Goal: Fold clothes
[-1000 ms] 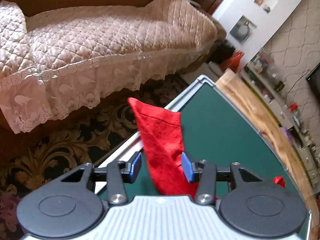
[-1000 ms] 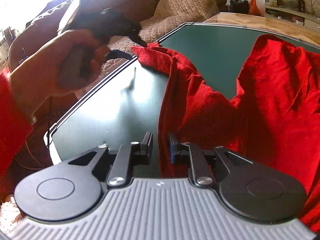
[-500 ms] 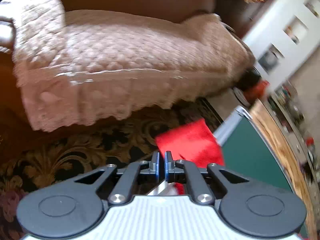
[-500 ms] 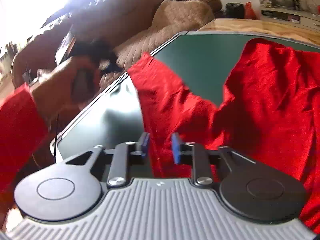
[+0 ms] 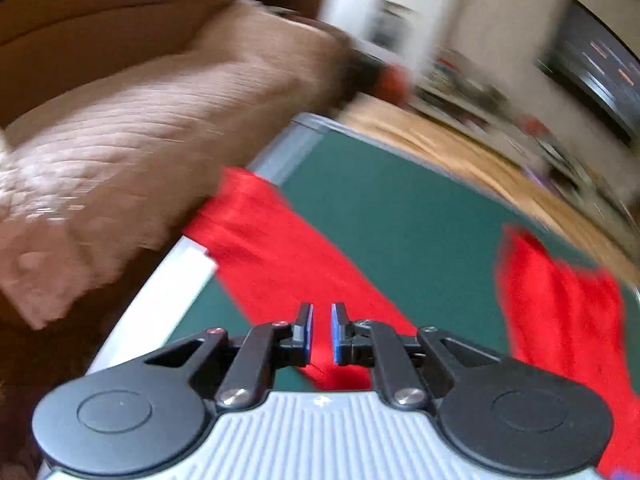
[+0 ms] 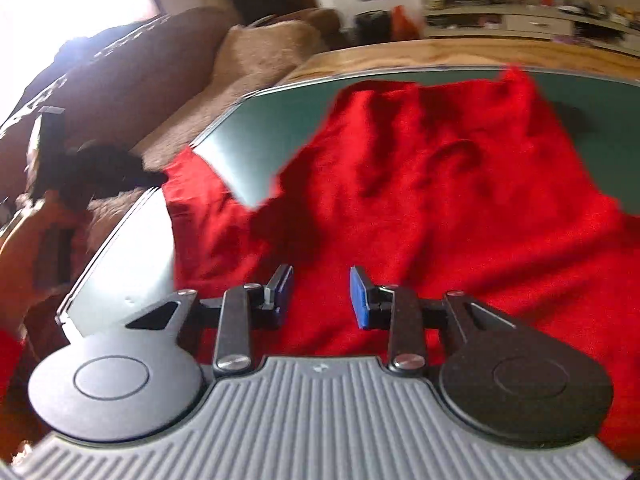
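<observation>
A red garment lies spread on the green table top. One sleeve stretches flat across the table's corner, its cuff over the metal edge. My left gripper sits at the near end of that sleeve. Its jaws stand a narrow slit apart and are opening slightly, with red cloth between the pads. In the right wrist view the left gripper shows blurred at the cuff, held by a hand. My right gripper hovers open over the garment's near part, pinching nothing. The garment's body rises at the right.
A sofa with a quilted beige cover stands close along the table's left side. A wooden surface borders the table's far edge. Beyond it are a cluttered low shelf and a dark screen.
The left jaws closed on the sleeve and swung round; the sleeve now lies stretched on the table. The right jaws widened and the garment settled flatter beneath them.
</observation>
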Tool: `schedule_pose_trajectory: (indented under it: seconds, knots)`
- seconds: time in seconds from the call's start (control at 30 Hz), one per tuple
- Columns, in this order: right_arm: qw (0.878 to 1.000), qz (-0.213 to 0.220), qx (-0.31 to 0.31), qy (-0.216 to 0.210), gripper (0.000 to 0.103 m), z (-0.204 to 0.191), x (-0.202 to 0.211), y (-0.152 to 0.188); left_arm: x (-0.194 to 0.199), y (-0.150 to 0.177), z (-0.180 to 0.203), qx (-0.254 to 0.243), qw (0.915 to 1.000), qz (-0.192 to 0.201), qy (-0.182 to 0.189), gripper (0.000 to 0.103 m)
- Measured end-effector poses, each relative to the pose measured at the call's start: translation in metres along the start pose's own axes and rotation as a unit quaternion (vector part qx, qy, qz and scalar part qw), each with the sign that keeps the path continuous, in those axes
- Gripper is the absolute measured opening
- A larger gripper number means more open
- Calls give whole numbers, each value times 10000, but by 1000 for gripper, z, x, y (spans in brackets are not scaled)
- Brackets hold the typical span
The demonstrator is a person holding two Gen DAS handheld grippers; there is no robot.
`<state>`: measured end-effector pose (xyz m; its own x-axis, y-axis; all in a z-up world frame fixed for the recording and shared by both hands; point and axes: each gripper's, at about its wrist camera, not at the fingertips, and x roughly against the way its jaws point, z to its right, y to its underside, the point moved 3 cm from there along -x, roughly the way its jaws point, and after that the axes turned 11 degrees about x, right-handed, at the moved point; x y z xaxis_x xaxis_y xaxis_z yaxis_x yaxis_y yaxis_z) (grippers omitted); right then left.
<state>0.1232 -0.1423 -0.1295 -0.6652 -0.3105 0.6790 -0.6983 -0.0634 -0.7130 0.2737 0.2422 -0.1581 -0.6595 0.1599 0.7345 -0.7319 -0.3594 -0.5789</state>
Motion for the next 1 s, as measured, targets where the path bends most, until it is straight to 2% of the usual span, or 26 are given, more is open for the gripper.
schedule_pose_trajectory:
  seconds: [0.1,0.23,0.27,0.37,0.57,0.77,1.0]
  knots:
    - [9988,-76,-230,415,37,37,21,12,15,40,38,-636,9973,-211,302,10]
    - [9943,-294,-275,991,37,83,35,30,45,94,77,-1237,9889,-441,691,11]
    - [9925,-348,-286,1134,37,94,38,34,52,105,85,-1389,9860,-504,773,18]
    - [9892,-548,-66,1357,37,108,35,46,67,134,104,-1753,9781,-673,892,24]
    - [9814,-871,788,1517,37,95,25,57,61,167,116,-2138,9685,-1054,721,24]
    - [9776,-1269,1015,1335,37,94,32,55,67,176,120,-2524,9602,-1138,361,24]
    - [9756,-1490,1077,1202,37,95,49,66,78,188,117,-2584,9571,-1285,263,24]
